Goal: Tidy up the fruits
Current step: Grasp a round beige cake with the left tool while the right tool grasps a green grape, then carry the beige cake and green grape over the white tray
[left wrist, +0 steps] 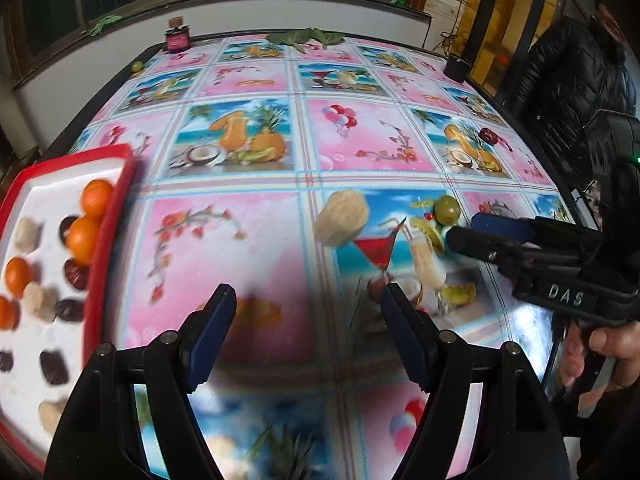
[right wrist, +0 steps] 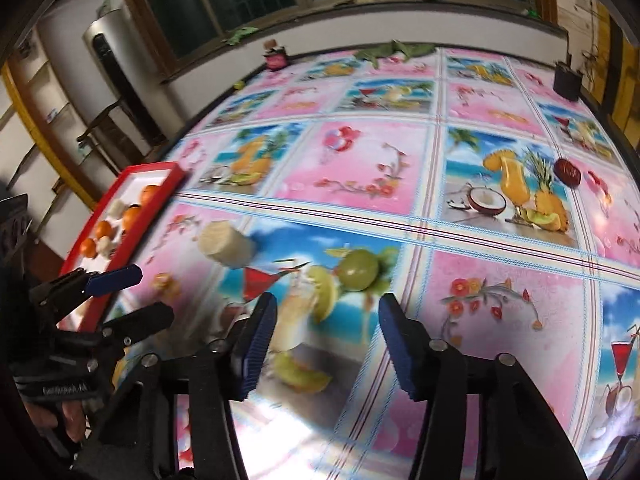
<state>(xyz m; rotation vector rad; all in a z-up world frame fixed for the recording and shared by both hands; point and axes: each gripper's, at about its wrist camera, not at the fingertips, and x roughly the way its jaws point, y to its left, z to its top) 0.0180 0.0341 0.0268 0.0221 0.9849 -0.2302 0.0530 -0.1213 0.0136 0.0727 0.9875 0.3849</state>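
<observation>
Two grippers over fruit-print tablecloth (left wrist: 256,240), left gripper (left wrist: 308,304) fingers wide, right gripper (right wrist: 326,312) narrower, both empty, "DAS" label (left wrist: 566,296).

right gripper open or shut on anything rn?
Open. In its own wrist view the right gripper shows a clear gap between its blue pads, only tablecloth behind; the green fruit lies ahead, untouched.

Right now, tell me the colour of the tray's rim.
Red, around a white inside; the tray shows best in the left wrist view.
</observation>
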